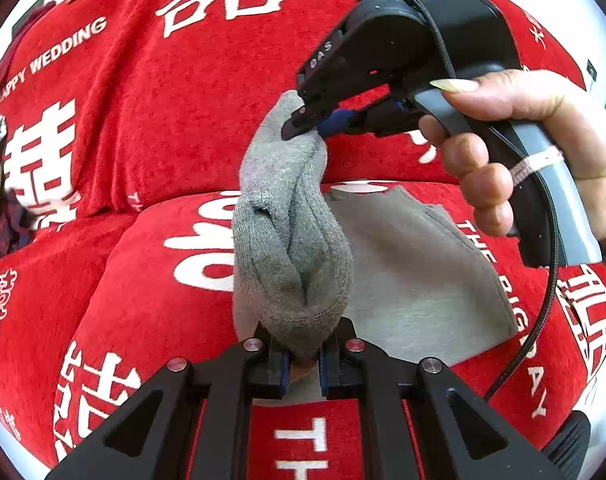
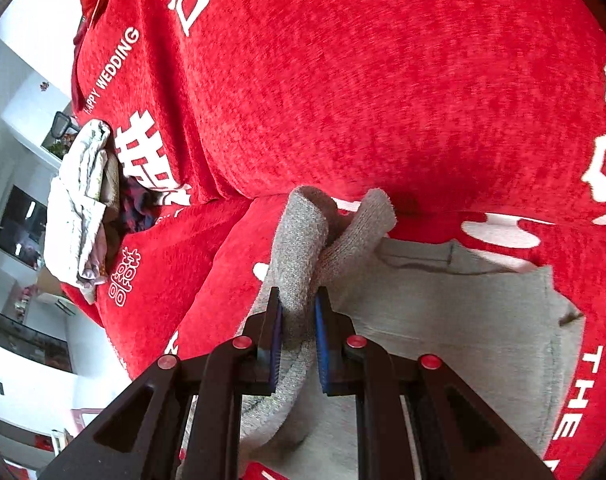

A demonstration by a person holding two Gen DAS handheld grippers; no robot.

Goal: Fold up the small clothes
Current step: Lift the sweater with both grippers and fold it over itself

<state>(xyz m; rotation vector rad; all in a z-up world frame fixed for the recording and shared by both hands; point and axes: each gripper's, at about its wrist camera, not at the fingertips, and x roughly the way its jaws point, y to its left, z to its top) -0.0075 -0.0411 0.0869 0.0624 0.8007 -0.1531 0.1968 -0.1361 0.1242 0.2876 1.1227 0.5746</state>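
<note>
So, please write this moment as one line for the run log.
phase: sock held up between both grippers | left gripper: shut on grey sock | right gripper: shut on its other end | below: grey garment on red cover

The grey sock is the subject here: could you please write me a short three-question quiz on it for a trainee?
1. True or false: the grey sock is held by both the left gripper and the right gripper at once.
2. Multiple choice: what lies flat on the red sofa cover under the sock? A) a pale grey garment B) a blue towel C) a white plate
3. Fill in: the English words printed on the sofa's backrest read "HAPPY ____".

Key: 1 true, each pair of jaws is closed on one end of the sock. 2 A, the pale grey garment. 3 WEDDING.
</note>
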